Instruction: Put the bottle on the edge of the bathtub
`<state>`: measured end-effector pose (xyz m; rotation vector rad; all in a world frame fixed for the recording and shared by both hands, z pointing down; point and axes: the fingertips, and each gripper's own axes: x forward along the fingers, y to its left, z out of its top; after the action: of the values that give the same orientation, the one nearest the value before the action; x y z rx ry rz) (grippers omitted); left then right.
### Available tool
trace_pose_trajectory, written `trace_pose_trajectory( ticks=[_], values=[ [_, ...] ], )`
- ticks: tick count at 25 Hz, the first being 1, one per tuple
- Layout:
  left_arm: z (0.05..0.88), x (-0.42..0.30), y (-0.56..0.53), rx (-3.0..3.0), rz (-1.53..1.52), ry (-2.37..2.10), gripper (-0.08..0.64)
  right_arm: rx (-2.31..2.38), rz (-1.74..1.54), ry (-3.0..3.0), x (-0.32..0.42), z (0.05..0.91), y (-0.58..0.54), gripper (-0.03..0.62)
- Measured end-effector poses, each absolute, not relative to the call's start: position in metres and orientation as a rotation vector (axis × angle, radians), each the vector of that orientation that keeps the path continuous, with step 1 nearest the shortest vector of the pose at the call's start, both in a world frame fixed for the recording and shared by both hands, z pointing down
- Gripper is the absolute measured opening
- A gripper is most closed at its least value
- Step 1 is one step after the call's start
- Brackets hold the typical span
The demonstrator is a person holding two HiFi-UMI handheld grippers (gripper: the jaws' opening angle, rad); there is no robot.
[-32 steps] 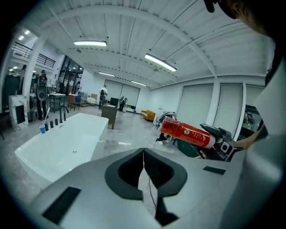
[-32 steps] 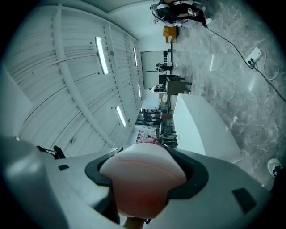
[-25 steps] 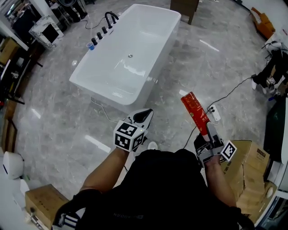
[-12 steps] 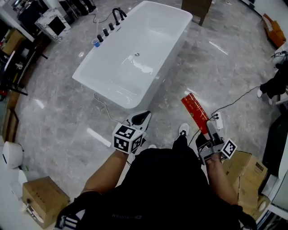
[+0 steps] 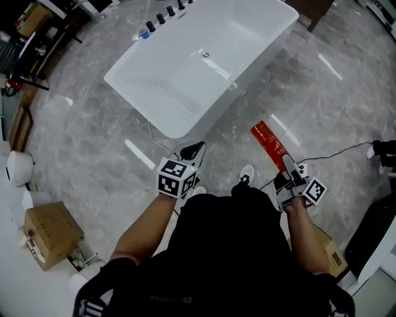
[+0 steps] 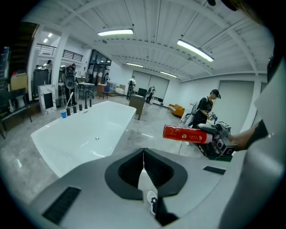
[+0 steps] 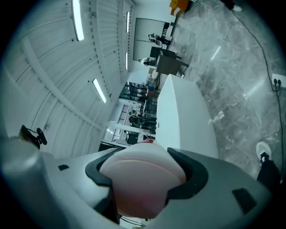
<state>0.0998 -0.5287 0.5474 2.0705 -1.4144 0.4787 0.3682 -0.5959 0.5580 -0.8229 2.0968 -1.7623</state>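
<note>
A red bottle (image 5: pixel 270 143) with a pale cap sticks forward out of my right gripper (image 5: pixel 289 179), which is shut on its cap end. In the right gripper view the pale cap (image 7: pixel 142 179) fills the space between the jaws. The white bathtub (image 5: pixel 162 104) stands on the grey marble floor ahead and to the left; its near rim is about a step away. My left gripper (image 5: pixel 188 153) is shut with nothing in it, pointing at the tub's near end. From the left gripper view, the bottle (image 6: pixel 184 134) shows level at the right, the bathtub (image 6: pixel 53 134) to the left.
Black taps (image 5: pixel 162 15) and a blue cup (image 5: pixel 145 33) stand on the tub's far-left rim. A cable and power strip (image 5: pixel 303 169) lie on the floor by my right side. A cardboard box (image 5: pixel 48 234) sits at the left. People stand far across the hall (image 6: pixel 206 109).
I have walked closer to the bathtub; it now lies nearer and higher in the head view. Both grippers keep their hold and pose, with the bottle still in the right one.
</note>
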Motion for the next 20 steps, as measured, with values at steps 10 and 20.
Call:
trace_pose_trajectory(
  ticks=[10, 20],
  values=[
    [0.638, 0.137, -0.531, 1.825, 0.572, -1.453, 0.017, -0.935, -2.057, 2.392, 0.371, 0.696, -0.658, 0.316],
    [0.750, 0.166, -0.513, 1.681, 0.552, -1.346, 0.017, -1.068, -2.194, 2.770, 0.326, 0.882, -0.657, 0.316]
  ],
)
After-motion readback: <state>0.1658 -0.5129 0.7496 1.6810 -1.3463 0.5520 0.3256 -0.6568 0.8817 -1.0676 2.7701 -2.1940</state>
